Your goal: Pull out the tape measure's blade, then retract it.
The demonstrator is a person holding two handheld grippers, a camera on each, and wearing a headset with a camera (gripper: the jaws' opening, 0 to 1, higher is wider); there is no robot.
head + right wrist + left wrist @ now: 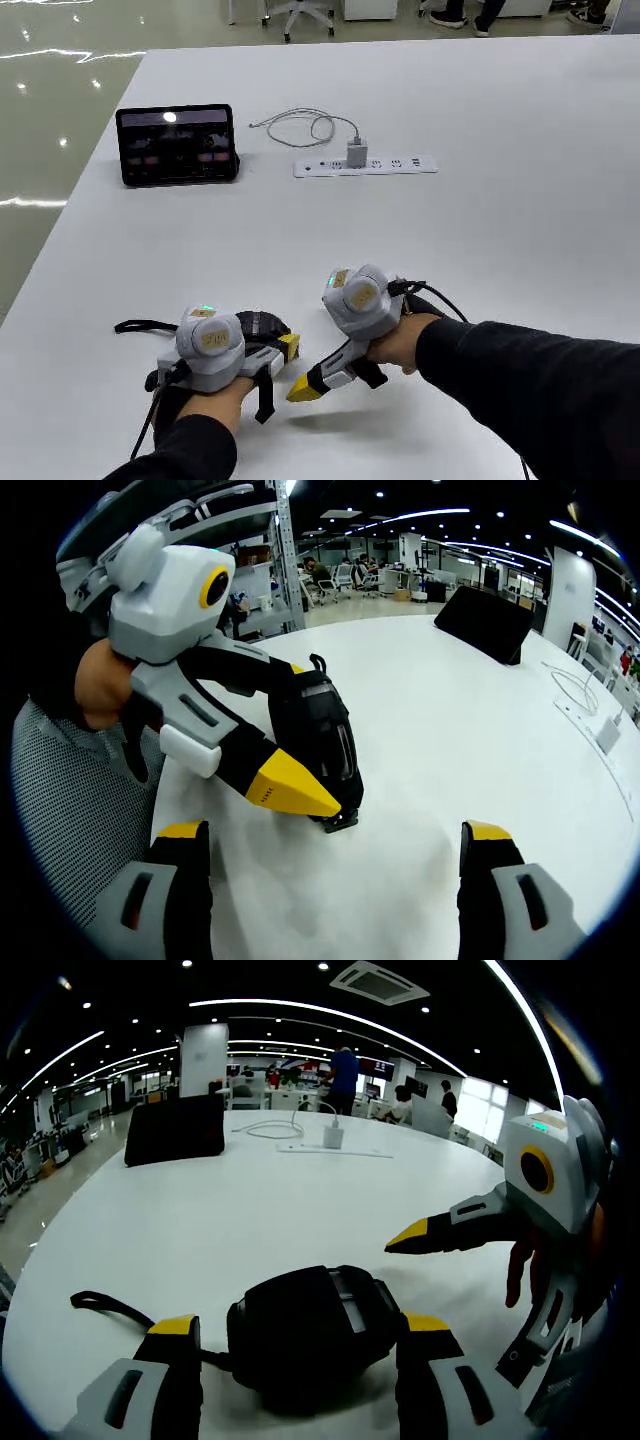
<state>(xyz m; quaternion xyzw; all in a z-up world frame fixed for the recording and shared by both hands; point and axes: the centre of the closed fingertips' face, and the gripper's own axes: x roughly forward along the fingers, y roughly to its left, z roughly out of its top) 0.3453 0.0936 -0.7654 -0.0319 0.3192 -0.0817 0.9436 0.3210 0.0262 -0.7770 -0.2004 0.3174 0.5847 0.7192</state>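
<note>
A black tape measure (262,326) lies on the white table (480,230) near its front left, its black wrist strap (140,326) trailing to the left. My left gripper (274,368) is shut on it; in the left gripper view the case (310,1335) sits between the two yellow-tipped jaws of the left gripper (300,1323). No blade shows outside the case. My right gripper (308,388) points down and left just beside it, open with nothing held. In the right gripper view the right gripper (333,832) stands wide, with the tape measure (320,735) just ahead.
A dark tablet (177,144) stands at the back left. A white power strip (366,165) with a plugged charger and a looped white cable (310,123) lies behind the middle. The table's left edge (70,215) drops to a shiny floor.
</note>
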